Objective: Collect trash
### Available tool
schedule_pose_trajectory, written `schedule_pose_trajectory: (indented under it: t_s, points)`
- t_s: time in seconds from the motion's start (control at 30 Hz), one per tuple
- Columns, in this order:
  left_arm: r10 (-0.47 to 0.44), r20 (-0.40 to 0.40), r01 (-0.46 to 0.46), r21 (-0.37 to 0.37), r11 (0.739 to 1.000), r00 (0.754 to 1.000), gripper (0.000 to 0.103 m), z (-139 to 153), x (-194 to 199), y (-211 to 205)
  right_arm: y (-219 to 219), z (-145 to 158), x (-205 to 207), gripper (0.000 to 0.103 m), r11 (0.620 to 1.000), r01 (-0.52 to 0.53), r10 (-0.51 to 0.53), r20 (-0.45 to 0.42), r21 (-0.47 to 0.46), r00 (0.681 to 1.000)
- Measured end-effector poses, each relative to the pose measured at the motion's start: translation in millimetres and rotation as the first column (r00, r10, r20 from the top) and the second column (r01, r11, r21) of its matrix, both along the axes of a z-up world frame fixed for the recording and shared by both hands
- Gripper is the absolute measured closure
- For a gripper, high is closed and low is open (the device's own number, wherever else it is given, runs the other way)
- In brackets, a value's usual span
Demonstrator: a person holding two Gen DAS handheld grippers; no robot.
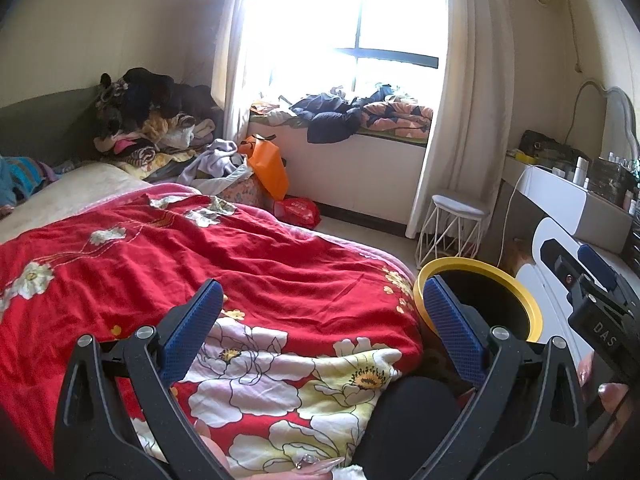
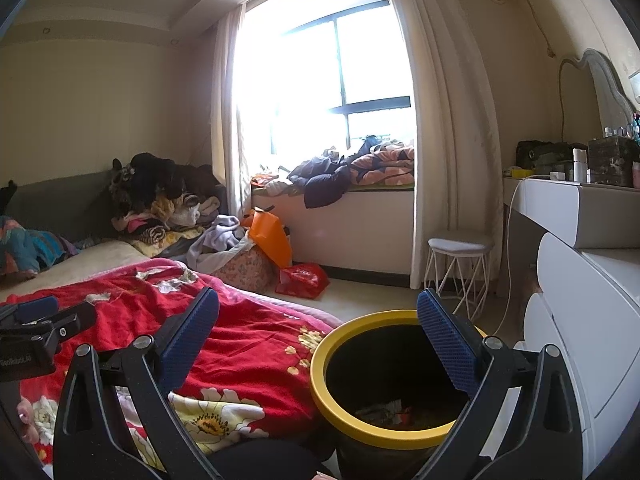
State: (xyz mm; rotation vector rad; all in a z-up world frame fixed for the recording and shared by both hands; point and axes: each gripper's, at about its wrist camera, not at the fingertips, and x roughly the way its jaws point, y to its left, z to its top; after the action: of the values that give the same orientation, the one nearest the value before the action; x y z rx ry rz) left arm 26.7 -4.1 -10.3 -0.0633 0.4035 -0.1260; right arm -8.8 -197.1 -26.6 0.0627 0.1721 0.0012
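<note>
- The quilt [image 1: 248, 280] on the bed was bright red, printed with large white and pale yellow flowers.
- The trash bin [image 2: 320, 384] had a yellow rim and a black inside.
- The gripper fingertips [image 1: 192, 328] carried blue textured pads on black frames.
- The paper bag [image 1: 269, 168] by the bed was orange; the plastic bag [image 2: 302, 278] on the floor was red.
- The stool [image 2: 460, 246] was white with a white wire frame.
- The curtains [image 1: 460, 92] were cream.
- The dresser [image 2: 580, 276] was white with a grey band.

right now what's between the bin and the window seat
In the right wrist view, mostly bare floor lies between the bin and the window seat, with a white stool off to the right.
</note>
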Motion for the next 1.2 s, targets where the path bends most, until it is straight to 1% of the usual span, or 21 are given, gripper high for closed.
schedule_pose_trajectory:
  t_s: [0.47, 0.73, 0.87, 0.93, 1.03, 1.1, 1.2]
  points:
    - [-0.002, 0.004, 0.002, 0.002, 1.000, 1.000, 0.011, 2.7, -1.3, -2.5, -0.3, 1.3, 0.8, 0.006, 1.000, 0.002, -0.002, 0.000, 0.004, 1.000]
    - [-0.002, -0.007, 0.002, 0.008, 1.000, 1.000, 0.011, 4.7, 1.0, -2.3, -0.9, 0.9, 0.2, 0.006, 1.000, 0.002, -0.002, 0.003, 0.003, 1.000]
    - [0.041, -0.020, -0.041, 0.035, 0.999, 0.999, 0.011, 1.5, 4.6, -0.5, 0.6, 2.4, 0.3, 0.006, 1.000, -0.006, 0.006, 0.006, 0.000, 1.000]
    - [0.050, -0.032, -0.049, 0.028, 0.998, 0.998, 0.011, 1.4, 5.3, 4.6, 4.3, 6.8, 3.2, 0.006, 1.000, -0.027, 0.027, 0.004, 0.006, 1.000]
    - [0.087, -0.049, -0.087, -0.001, 0.996, 0.995, 0.011, 1.9, 4.6, 20.9, 17.8, 16.8, 11.9, 0.006, 0.996, -0.084, 0.084, -0.010, 0.011, 0.996]
    - [0.124, -0.053, -0.125, -0.023, 0.992, 0.991, 0.011, 3.1, 1.4, 37.6, 32.5, 24.2, 18.2, 0.006, 0.990, -0.141, 0.141, -0.018, 0.010, 0.990]
    - [0.193, -0.071, -0.197, -0.053, 0.979, 0.979, 0.011, 3.7, -5.7, 70.8, 67.6, 34.8, 32.6, 0.006, 0.967, -0.255, 0.256, -0.036, 0.017, 0.966]
